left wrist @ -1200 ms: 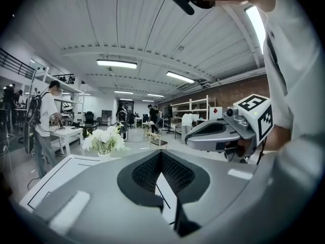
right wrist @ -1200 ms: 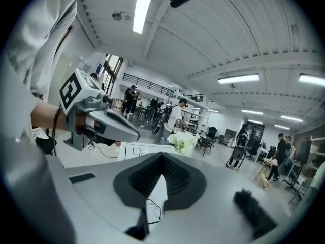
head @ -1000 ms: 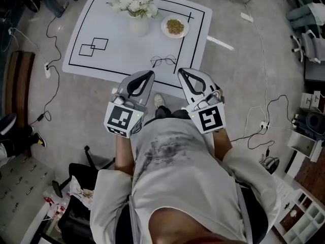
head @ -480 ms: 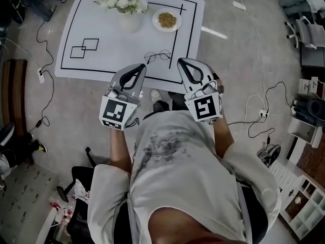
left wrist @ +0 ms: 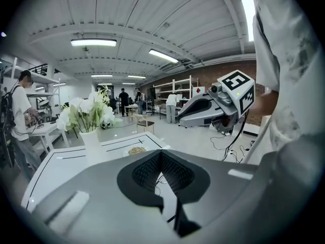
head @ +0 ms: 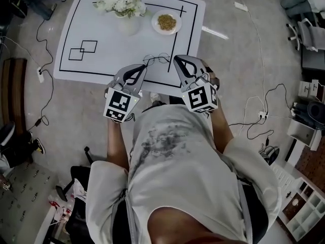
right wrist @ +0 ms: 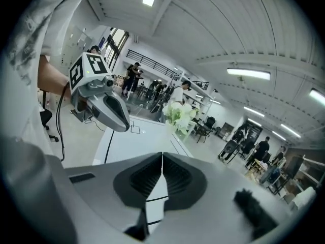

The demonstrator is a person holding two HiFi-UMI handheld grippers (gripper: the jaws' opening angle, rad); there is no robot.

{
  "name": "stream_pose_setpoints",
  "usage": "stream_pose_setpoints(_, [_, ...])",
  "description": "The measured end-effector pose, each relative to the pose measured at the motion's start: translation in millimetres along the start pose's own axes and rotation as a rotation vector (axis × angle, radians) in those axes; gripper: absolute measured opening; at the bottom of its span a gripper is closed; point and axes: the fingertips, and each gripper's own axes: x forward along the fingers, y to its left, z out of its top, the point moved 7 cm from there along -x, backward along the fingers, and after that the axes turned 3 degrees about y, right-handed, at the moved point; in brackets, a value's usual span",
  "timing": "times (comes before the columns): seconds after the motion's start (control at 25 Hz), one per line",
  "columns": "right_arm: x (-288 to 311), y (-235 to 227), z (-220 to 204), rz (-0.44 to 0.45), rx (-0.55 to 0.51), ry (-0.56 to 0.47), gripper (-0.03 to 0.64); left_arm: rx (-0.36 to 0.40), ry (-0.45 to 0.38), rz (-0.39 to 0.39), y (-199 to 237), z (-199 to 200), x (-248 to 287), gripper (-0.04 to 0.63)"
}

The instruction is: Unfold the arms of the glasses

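Note:
Thin round-lens wire glasses [head: 156, 59] lie near the front edge of the white table [head: 101, 29]; I cannot tell whether their arms are folded. My left gripper [head: 140, 67] hangs at the table's front edge, just left of and short of the glasses. My right gripper [head: 179, 60] is just right of them. Neither touches the glasses. In the left gripper view the jaws [left wrist: 161, 153] meet at the tips with nothing between them. The right gripper [right wrist: 162, 156] shows the same, tips together and empty.
A white vase of white flowers [head: 124, 4] and a plate of food [head: 166, 21] stand at the table's far side. Black lines and two overlapping squares [head: 82, 50] mark the tabletop. Cables [head: 45, 29] trail on the floor around the table. People stand far off in the room.
Both grippers have moved forward to the table's front edge, and now flank the glasses. Their jaws look the same as before.

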Motion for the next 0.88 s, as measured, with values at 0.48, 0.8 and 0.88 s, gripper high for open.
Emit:
stream_pose_setpoints(0.48, [39,6,-28,0.136,-0.003,0.042,0.017,-0.008,0.120,0.004,15,-28,38,0.011])
stream_pose_setpoints(0.8, [59,13,-43,0.198,-0.022,0.073,0.017,-0.016,0.203,-0.011,21,-52,57,0.023])
stream_pose_setpoints(0.88, [64,15,-47,0.213,-0.027,0.082,0.017,-0.015,0.214,-0.016,23,-56,60,0.031])
